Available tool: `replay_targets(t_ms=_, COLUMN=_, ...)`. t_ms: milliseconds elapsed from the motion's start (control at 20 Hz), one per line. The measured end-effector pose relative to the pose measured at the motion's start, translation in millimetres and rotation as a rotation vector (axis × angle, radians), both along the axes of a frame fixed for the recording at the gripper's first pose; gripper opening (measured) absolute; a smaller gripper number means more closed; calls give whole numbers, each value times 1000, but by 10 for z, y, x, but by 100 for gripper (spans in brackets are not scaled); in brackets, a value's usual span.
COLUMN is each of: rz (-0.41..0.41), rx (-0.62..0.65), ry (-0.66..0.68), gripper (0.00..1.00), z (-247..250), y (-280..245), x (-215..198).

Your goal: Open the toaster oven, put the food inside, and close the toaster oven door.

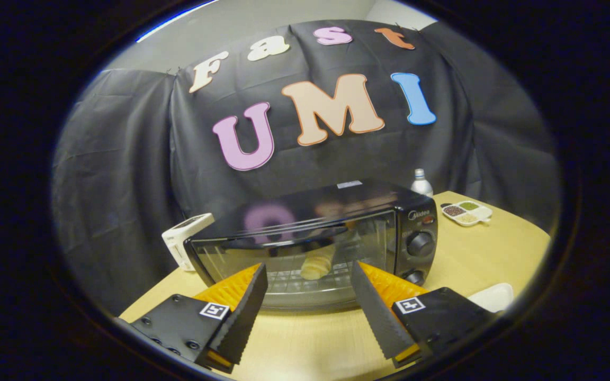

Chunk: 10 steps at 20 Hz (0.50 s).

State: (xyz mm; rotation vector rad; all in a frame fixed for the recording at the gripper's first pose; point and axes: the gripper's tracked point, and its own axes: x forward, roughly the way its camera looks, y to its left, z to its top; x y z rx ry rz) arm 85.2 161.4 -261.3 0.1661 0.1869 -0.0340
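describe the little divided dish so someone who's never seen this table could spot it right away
Start at the black toaster oven beyond the open, empty tongs. Look past its knob side to the far part of the wooden table. There sits a small white dish with compartments of dark, green and pale contents, unlike the plain bottle behind the oven.

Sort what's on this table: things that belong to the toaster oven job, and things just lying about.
Job: toaster oven, door shut; pale food on the rack inside; gripper, fingers open, just ahead of the door.

Lying about: white device left of oven; bottle behind; divided dish; white dish.
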Motion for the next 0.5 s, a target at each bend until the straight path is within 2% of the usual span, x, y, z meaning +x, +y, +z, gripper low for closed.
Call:
replay_targets(t_ms=250, rz=2, rx=-12, ry=-23, gripper=100, z=175, y=-95, x=-97)
replay_targets(t_ms=500, rz=35, rx=-47, ry=-77, gripper=100, z=629, y=-116, x=-346)
